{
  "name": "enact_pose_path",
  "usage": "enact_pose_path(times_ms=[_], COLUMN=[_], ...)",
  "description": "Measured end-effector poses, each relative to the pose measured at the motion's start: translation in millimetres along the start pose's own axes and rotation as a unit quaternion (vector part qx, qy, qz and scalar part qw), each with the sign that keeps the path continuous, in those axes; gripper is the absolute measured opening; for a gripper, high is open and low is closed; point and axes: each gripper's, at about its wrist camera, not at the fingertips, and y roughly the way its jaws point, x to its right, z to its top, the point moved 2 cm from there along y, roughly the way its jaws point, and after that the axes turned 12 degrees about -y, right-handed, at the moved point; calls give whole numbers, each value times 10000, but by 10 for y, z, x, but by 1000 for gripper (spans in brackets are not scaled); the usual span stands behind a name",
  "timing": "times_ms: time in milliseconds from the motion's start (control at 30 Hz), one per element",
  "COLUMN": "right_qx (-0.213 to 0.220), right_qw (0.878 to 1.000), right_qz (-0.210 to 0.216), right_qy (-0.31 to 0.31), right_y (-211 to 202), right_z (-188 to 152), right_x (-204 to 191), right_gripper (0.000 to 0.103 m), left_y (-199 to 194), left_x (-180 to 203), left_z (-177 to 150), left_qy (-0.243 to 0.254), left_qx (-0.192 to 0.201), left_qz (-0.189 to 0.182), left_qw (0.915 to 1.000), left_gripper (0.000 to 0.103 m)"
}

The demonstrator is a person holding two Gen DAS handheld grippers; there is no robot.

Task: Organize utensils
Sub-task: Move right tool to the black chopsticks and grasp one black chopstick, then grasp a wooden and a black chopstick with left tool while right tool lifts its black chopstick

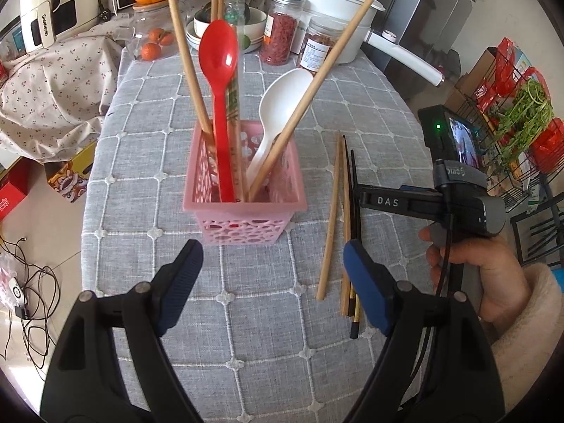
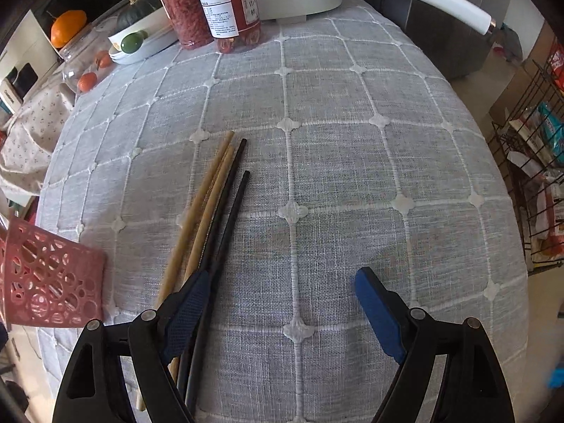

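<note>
A pink perforated basket (image 1: pixel 243 208) stands on the grey checked tablecloth and holds a red spoon (image 1: pixel 218 56), a white spoon (image 1: pixel 278 102) and several wooden chopsticks. My left gripper (image 1: pixel 271 250) hovers open just in front of it, holding nothing. To the basket's right lie loose wooden chopsticks (image 1: pixel 331 218) and black chopsticks (image 1: pixel 354 190) side by side. In the right wrist view the wooden chopsticks (image 2: pixel 208 190) and black chopsticks (image 2: pixel 229 204) run under the left finger of my open right gripper (image 2: pixel 282 278). The basket (image 2: pixel 53 275) shows at its left edge.
At the table's far end stand jars (image 1: pixel 282 31), stacked bowls (image 1: pixel 246 28), a glass jar of oranges (image 1: pixel 155 38) and a white pot with a long handle (image 1: pixel 405 56). A wire rack with greens (image 1: pixel 521 112) stands right of the table. Cables lie on the floor at left.
</note>
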Motion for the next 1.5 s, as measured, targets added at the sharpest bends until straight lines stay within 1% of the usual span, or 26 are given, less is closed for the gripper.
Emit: enact_pose_path(times_ms=[100,167,200,267,333,400,433,500,533,600,667,700,833,967,1067,1133,1167,1200,1233,1267,1333,1400,1500], right_qx=[8,-55,-15,-92,-101,-104,-112,-117,-123,-134,-151,-157,-194,-230,-103,7,65,113,162,195,232,261,321], right_qw=[9998,9986,9981,9985,9985,9986,9985,9984,9982,9980,9977,9976,9972,9989,9987,9983,9982,9980,9976,9971,9956,9947,9937], right_qz=[-186,-385,-451,-392,-381,-349,-339,-306,-290,-252,-201,-158,-65,239,497,584,594,612,660,721,877,959,1039], right_qy=[-123,-345,-420,-375,-371,-392,-411,-467,-513,-568,-632,-661,-725,-338,-12,72,88,97,114,145,217,254,270], right_y=[16,37,26,22,5,-27,-46,-85,-102,-121,-143,-118,-163,-250,-395,-503,-566,-620,-668,-713,-747,-789,-849], right_z=[9,4,-2,-17,-32,-40,-50,-70,-86,-132,-172,-183,-262,-387,-451,-487,-511,-534,-560,-601,-588,-598,-567], right_x=[-63,-130,-153,-142,-118,-79,-55,-4,19,39,66,18,48,241,446,543,584,615,639,641,715,744,752], right_gripper=[86,85,85,84,76,60,56,41,37,19,15,13,8,6,6,6,6,6,6,6,6,6,6], left_y=[-13,-28,-34,-42,-46,-44,-44,-41,-38,-33,-32,-29,0,34,40,64,83,104,136,168,277,410,556], left_x=[-18,-16,-12,-15,-5,12,19,48,73,120,170,197,284,374,482,575,621,669,732,782,898,993,1105], left_z=[5,-1,-7,-12,-19,-27,-29,-34,-42,-61,-90,-105,-173,-251,-300,-318,-323,-327,-320,-310,-269,-200,-92], left_qy=[-5,3,14,36,59,84,98,144,190,285,383,437,651,858,1018,1146,1211,1274,1346,1378,1394,1351,1315], left_qx=[8,24,28,25,23,11,6,-8,-8,0,16,21,5,-8,25,25,14,1,-13,-49,-244,-438,-397], left_qz=[-23,-32,-35,-56,-68,-92,-106,-144,-154,-138,-122,-117,-84,-13,-5,25,39,51,58,38,-100,-141,76], left_qw=[10000,10000,10000,10000,10000,9999,9999,9998,9997,9995,9992,9990,9978,9963,9948,9934,9926,9918,9909,9904,9899,9898,9905], left_gripper=[82,82,82,82,82,82,82,82,82,82,82,82,82,82,82,81,79,74,65,58,26,18,17])
